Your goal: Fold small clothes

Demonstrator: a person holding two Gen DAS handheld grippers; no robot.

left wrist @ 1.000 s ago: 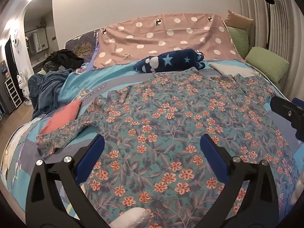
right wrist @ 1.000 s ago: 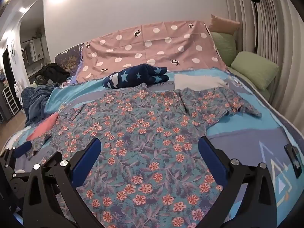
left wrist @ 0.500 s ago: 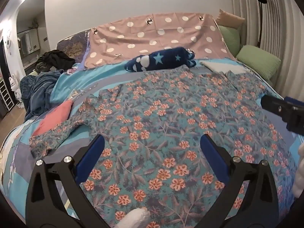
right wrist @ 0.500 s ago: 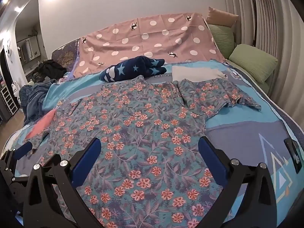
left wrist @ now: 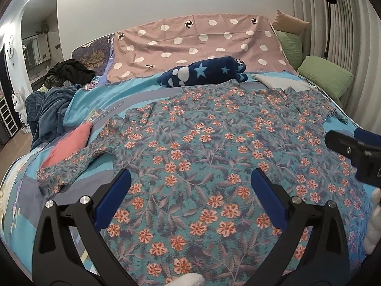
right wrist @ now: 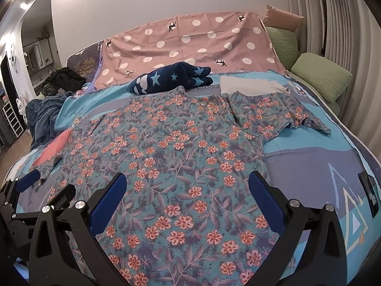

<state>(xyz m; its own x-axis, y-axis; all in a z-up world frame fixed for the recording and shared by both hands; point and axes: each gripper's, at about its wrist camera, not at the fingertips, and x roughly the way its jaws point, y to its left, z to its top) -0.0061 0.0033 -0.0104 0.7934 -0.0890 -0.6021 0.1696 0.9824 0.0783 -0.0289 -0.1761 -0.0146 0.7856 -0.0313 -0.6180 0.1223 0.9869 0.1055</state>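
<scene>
Flat on the bed (left wrist: 78, 100), a floral shirt (left wrist: 214, 147) is spread, sleeves stretched left to right, collar pointed toward the far pillows. Left gripper (left wrist: 190, 195) and right gripper (right wrist: 187, 195) are held above it, fingers wide, nothing gripped.

The floral shirt (right wrist: 185, 157) lay spread flat on the bed (right wrist: 309, 164), sleeves out to left and right, with the right gripper (right wrist: 185, 197) gaping wide above its near hem, the left gripper (right wrist: 28, 190) at the near left, and a star-patterned navy bundle (right wrist: 171, 77) just beyond the collar.
</scene>
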